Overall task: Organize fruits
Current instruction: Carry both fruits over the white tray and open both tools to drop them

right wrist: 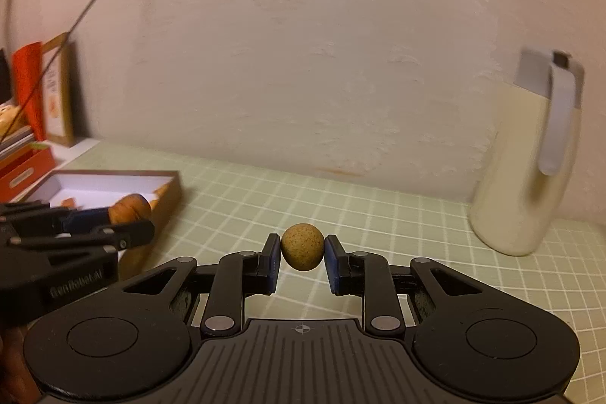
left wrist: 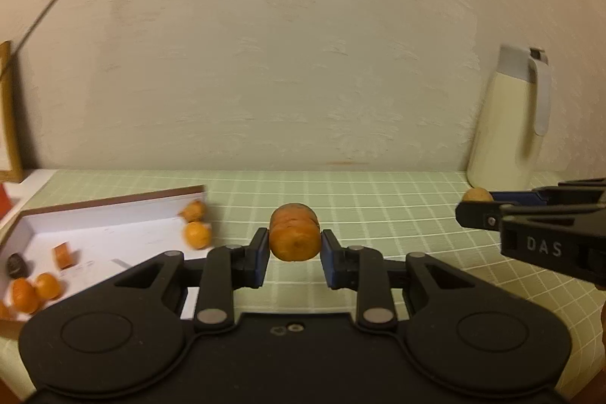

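Fruit fills both tools: the left tool (left wrist: 294, 250) is clamped on a soft orange (left wrist: 294, 233), squashed, just right of the box (left wrist: 113, 203); the right tool (right wrist: 302, 258) pinches a small firm speckled ball (right wrist: 302, 246) further right. Both look light; grip across their middles, gently.

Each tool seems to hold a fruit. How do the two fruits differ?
The left tool holds an orange fruit, squat and ridged; the right tool holds a tan fruit, round and speckled. The orange fruit looks wider between its pads than the tan fruit. Both are pinched from the sides above the green checked mat.
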Tool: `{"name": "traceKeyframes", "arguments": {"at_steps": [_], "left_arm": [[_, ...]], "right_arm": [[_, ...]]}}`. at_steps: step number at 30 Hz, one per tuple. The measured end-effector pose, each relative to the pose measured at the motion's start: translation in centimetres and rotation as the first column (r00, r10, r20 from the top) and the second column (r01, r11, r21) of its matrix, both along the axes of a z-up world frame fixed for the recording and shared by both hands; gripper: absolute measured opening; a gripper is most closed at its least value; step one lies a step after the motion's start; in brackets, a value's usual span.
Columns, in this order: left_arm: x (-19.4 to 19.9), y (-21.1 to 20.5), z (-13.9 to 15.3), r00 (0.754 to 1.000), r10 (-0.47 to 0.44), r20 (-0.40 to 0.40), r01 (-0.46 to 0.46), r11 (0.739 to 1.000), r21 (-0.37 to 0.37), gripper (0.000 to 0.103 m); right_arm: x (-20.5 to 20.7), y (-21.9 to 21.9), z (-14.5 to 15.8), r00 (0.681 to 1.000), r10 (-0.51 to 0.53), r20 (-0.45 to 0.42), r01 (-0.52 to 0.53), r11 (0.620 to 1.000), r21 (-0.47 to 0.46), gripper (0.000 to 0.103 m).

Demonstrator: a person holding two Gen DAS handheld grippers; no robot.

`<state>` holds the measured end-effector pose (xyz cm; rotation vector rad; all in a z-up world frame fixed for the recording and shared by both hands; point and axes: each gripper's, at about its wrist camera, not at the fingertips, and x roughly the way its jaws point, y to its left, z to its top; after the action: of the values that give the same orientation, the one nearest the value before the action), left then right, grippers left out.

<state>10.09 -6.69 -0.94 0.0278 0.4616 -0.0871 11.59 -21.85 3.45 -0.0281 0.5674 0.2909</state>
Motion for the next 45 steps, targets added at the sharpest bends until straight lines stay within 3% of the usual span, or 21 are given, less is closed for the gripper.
{"name": "traceKeyframes", "arguments": {"at_steps": [7,20,31,45], "left_arm": [[-2.8,4.2,0.9,0.998,0.065,0.023,-0.065,0.998,-0.007,0.019],[-5.2,11.7,1.6,0.970,0.235,0.068,-0.237,0.971,0.021,0.019],[-5.6,15.1,2.4,0.951,0.296,0.092,-0.299,0.954,0.016,0.019],[-3.3,19.2,2.6,0.922,0.374,0.096,-0.378,0.926,0.022,0.019]], "right_arm": [[-2.6,4.4,0.8,0.990,0.139,0.039,-0.138,0.990,-0.020,0.025],[-2.4,12.3,1.2,0.956,0.281,0.081,-0.282,0.959,0.000,0.025],[-1.1,16.6,1.3,0.941,0.327,0.088,-0.329,0.944,0.009,0.025],[3.0,18.4,2.1,0.949,0.295,0.108,-0.300,0.954,0.026,0.025]]}}
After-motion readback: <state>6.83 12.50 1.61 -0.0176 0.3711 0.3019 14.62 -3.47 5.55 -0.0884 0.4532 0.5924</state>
